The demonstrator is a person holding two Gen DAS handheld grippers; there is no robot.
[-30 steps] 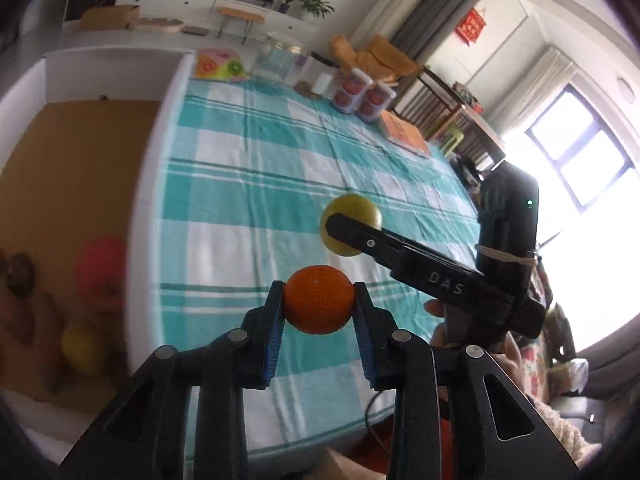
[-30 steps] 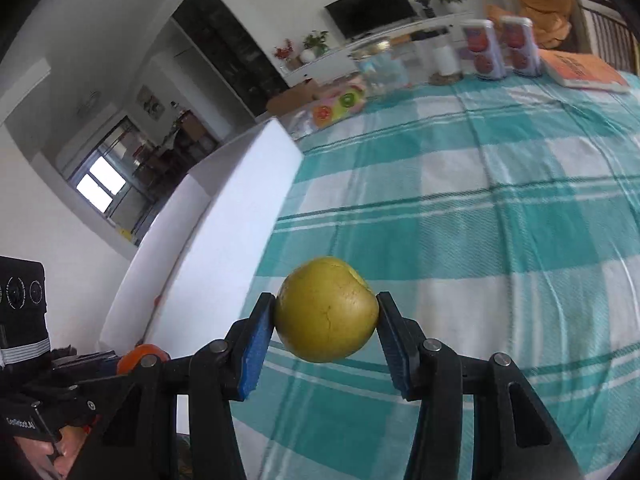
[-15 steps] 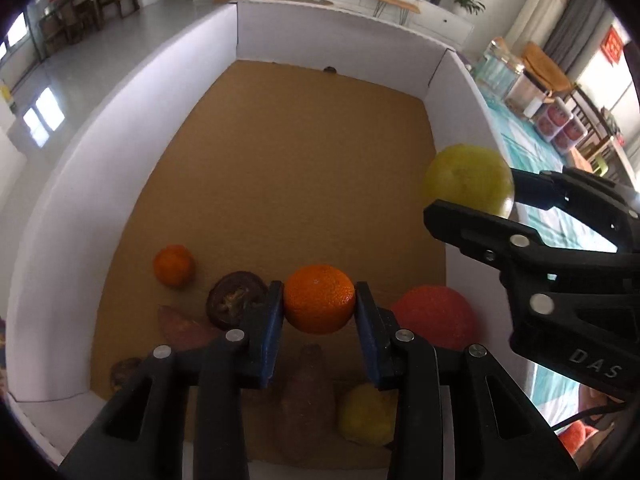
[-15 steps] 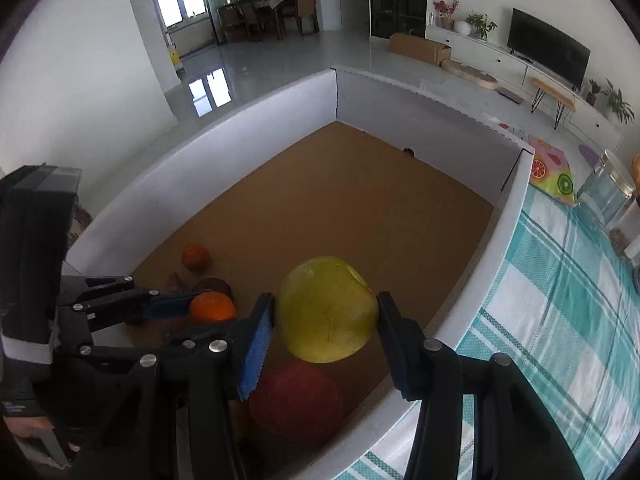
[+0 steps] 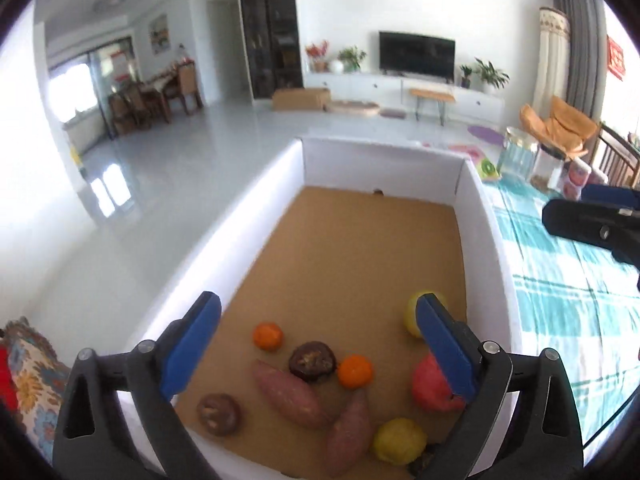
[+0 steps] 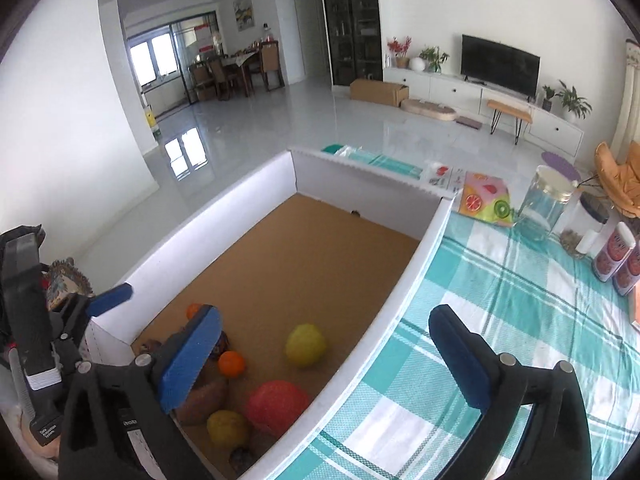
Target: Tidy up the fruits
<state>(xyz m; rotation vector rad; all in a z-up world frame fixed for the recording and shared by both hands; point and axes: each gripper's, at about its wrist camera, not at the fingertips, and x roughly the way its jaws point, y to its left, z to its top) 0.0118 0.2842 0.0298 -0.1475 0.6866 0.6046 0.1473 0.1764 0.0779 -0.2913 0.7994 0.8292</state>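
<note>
A white-walled box [image 5: 480, 200] with a brown floor holds the fruit. In the left wrist view an orange [image 5: 354, 371] lies beside a second orange [image 5: 268, 336], two dark fruits, two sweet potatoes [image 5: 289, 395], a red fruit [image 5: 430, 386] and a small yellow fruit [image 5: 399, 440]. The yellow-green fruit [image 6: 305, 345] lies on the box floor near the right wall. My left gripper [image 5: 318, 344] is open and empty above the box's near end. My right gripper [image 6: 326, 356] is open and empty over the box's right wall [image 6: 400, 296].
The teal checked tablecloth [image 6: 520, 300] lies right of the box. At its far end stand a glass jar [image 6: 546, 204], a fruit-print packet [image 6: 486, 198] and two red-labelled cans [image 6: 618, 258]. The far half of the box floor is bare.
Both grippers have opened. The orange left the left gripper and the yellow-green fruit left the right gripper; both now lie in the box. Both grippers have lifted back.
</note>
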